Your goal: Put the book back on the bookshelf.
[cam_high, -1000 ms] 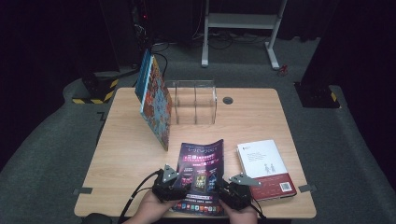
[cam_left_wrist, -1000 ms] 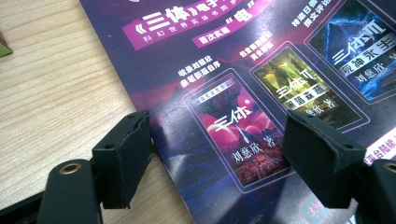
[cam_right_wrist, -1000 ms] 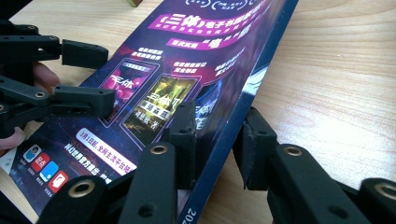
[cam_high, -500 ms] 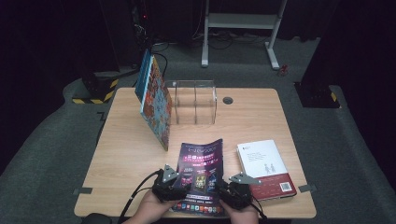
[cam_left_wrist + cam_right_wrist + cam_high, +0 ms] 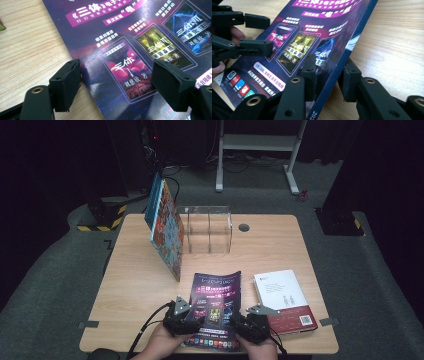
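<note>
At the near edge of the table (image 5: 140, 285), two hands come in from below, each with a gripper set on the purple magazine (image 5: 216, 307) that lies flat just in front of the person. From the right gripper view, the right gripper (image 5: 328, 75) straddles the magazine's right edge, one jaw on the cover and one under or beside it; the jaws have just been opening a little, and whether the pads press on the edge cannot be told. From the left gripper view, the left gripper (image 5: 116, 82) stands spread wide over the cover, one jaw at the magazine's left edge by the bare wood and the other well in over the printed book covers, pinching nothing. Just to the right of the magazine lies a white book (image 5: 282, 300) with a red band at its near end, flat on the table. Farther back, a colourful book (image 5: 167, 230) stands tilted, leaning toward a clear acrylic holder (image 5: 209, 229) at the middle of the table's far side.
</note>
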`<state>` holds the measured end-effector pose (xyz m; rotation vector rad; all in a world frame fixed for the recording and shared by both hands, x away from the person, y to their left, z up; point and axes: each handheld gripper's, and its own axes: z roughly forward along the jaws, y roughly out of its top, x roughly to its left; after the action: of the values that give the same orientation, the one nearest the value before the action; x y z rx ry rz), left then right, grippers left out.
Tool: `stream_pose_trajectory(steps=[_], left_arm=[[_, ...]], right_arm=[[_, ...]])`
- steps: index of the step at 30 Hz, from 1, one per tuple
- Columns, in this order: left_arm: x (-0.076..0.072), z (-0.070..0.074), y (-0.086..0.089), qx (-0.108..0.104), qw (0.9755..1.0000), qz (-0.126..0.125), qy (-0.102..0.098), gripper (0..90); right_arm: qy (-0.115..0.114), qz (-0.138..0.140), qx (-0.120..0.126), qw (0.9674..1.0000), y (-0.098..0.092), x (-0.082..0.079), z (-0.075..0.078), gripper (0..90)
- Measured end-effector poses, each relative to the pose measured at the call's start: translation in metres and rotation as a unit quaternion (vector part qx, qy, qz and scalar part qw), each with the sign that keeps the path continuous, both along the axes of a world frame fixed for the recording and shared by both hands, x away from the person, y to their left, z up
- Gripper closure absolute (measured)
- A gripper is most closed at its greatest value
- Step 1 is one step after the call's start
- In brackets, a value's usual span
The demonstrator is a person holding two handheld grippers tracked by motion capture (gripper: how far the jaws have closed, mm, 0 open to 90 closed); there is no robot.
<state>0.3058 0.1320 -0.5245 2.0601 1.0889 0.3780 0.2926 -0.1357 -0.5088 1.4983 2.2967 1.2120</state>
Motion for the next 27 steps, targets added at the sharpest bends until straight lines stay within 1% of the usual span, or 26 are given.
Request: stream_pose_trajectory(steps=[2,6,11,12,15,18,24,26,27], left_arm=[[0.0,0.0,0.0,0.0,1.0,0.0,0.001,24.1],[0.001,0.0,0.001,0.001,1.0,-0.004,0.001,23.3],[0.0,0.0,0.001,-0.002,1.0,-0.002,0.003,22.5],[0.0,0.0,0.001,-0.003,1.0,-0.002,0.004,22.4],[0.001,0.0,0.002,-0.007,1.0,-0.001,0.006,22.6],[0.002,0.001,0.004,-0.012,0.9999,0.001,0.008,23.4],[0.007,0.002,0.014,-0.021,0.9994,0.021,0.015,25.6],[0.008,0.003,0.016,-0.019,0.9995,0.022,0.01,25.7],[0.008,0.004,0.017,-0.023,0.9994,0.025,0.01,26.0]], right_arm=[[-0.002,0.004,0.004,1.0,0.0,-0.001,0.001,72.2],[-0.016,0.007,0.001,0.9998,0.002,-0.004,0.004,76.1],[-0.053,0.005,0.007,0.9985,0.004,-0.008,0.011,83.5],[-0.061,0.007,0.007,0.9981,0.003,-0.009,0.013,83.9],[-0.073,0.008,0.007,0.9973,0.004,-0.012,0.016,84.0],[-0.089,0.008,0.007,0.996,0.004,-0.014,0.018,84.1],[-0.133,-0.004,0.01,0.991,0.002,-0.019,0.029,84.2],[-0.15,-0.012,0.015,0.9886,-0.001,-0.02,0.033,84.2],[-0.16,-0.014,0.017,0.9868,-0.003,-0.021,0.035,84.2]])
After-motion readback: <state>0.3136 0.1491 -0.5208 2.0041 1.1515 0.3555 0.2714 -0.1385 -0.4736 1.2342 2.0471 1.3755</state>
